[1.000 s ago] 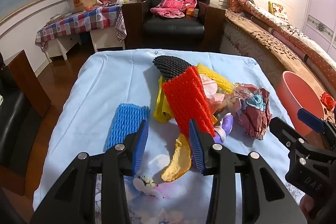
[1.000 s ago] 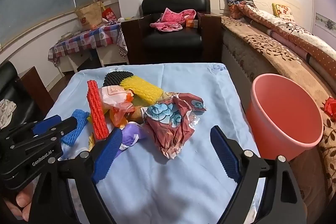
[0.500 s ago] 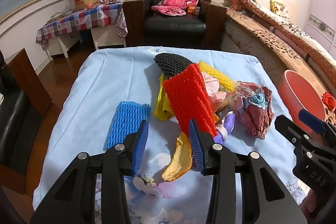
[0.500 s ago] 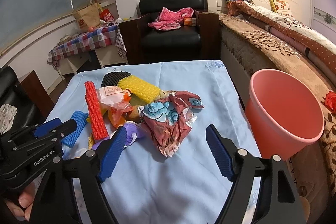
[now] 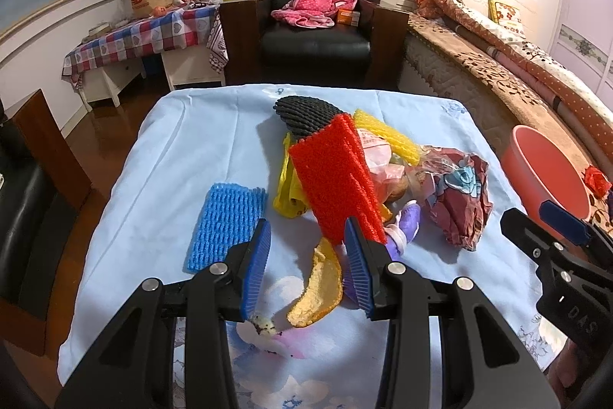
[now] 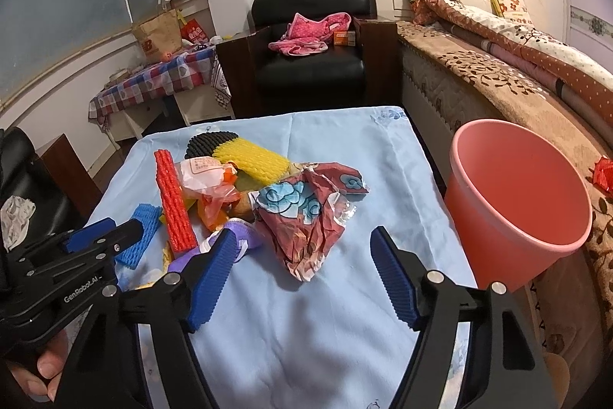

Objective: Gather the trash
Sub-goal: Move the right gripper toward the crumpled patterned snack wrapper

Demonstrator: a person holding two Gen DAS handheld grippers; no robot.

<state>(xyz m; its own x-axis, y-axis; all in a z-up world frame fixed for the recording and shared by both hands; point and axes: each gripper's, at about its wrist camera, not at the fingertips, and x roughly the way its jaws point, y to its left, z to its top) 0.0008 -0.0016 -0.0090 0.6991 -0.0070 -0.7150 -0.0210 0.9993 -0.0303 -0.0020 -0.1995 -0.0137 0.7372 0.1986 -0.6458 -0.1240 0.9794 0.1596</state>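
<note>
A: While your right gripper [image 6: 302, 275] hovers over the blue cloth [image 6: 345, 148], its ribbed pads have just been closing a little, still wide with nothing between them.

B: And the trash?

A: Piled mid-table: a crinkled foil wrapper [image 6: 306, 217], red foam netting [image 5: 337, 183] on edge, a flat blue mesh sleeve [image 5: 226, 217]. Your left gripper [image 5: 306, 267] stands narrowly apart, empty. The smooth pink bucket [image 6: 517, 202] sits beside the table.
</note>
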